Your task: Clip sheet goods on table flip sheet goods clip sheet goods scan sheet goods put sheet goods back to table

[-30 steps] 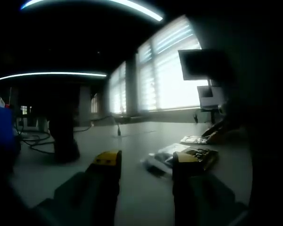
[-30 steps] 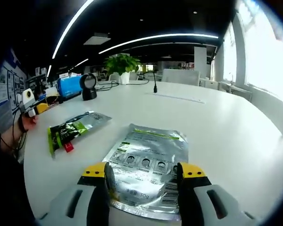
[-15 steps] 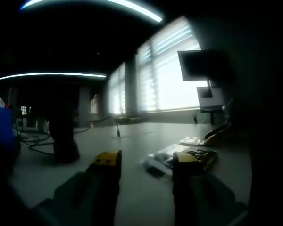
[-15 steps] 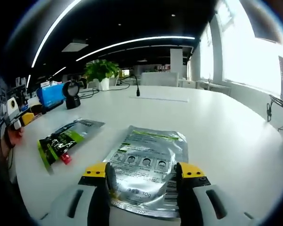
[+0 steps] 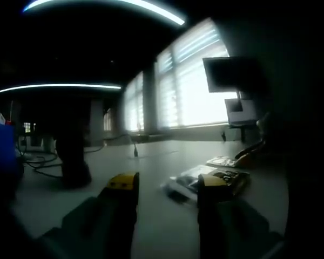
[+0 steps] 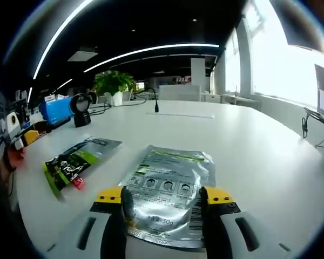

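A silver foil pouch [image 6: 169,190] with small pictures and a barcode lies flat on the white table [image 6: 248,156]. My right gripper [image 6: 164,198] stands open, its yellow-tipped jaws on either side of the pouch's near edge. To the left lies a green and black pouch [image 6: 75,161]. The left gripper view is dim: my left gripper [image 5: 167,184] is open low over the table, with nothing between its jaws. Beyond its right jaw lie a pouch [image 5: 191,181] and a second pouch [image 5: 222,161], both dark and blurred.
A black round scanner [image 6: 81,108] on a stand, a blue box [image 6: 55,110] and a potted plant [image 6: 115,87] stand at the table's far left. A person's hand [image 6: 11,159] holding a gripper is at the left edge. A dark stand [image 5: 73,154] rises left of my left gripper.
The right gripper view has swung and dipped slightly toward the silver pouch. The pouches stay put. The left gripper view is unchanged.
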A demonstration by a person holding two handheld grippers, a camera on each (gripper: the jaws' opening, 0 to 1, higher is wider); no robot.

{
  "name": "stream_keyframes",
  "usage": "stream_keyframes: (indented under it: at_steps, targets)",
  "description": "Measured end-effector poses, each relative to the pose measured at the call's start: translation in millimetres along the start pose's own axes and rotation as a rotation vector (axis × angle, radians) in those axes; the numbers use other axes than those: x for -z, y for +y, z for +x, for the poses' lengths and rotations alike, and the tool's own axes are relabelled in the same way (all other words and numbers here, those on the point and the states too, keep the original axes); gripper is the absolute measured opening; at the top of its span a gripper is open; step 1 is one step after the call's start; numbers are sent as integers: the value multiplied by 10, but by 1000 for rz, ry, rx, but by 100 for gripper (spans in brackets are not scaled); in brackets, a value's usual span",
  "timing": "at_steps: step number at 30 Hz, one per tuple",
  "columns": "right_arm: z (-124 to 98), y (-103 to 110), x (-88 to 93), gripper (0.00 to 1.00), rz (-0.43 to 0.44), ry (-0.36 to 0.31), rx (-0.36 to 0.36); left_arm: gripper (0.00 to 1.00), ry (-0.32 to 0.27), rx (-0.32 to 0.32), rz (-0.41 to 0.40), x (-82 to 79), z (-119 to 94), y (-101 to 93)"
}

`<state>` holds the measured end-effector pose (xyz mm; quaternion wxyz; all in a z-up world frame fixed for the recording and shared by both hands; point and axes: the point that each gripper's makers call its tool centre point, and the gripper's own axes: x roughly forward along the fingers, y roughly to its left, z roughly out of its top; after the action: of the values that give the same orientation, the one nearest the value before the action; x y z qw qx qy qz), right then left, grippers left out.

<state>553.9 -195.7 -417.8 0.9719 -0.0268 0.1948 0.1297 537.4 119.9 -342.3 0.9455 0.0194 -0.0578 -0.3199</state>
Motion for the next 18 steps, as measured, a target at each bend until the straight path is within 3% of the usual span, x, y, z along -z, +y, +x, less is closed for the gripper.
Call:
stream_keyframes:
  at_steps: [5,7,10,18]
  targets:
    - [-2,-10,-17,60,23,-7,-15,36,1,-3,-1,3,1,6]
    - [-28,-36,-123,66,70,-66,-11,36,5,-3,1,9,3,5]
    - [-76,-34,-246,62,115,-107,-33,36,8,-3,0,14,5,5]
    - [-108,-155,-489,58,42,-125,-36,36,15,-1,7,29,11,-3]
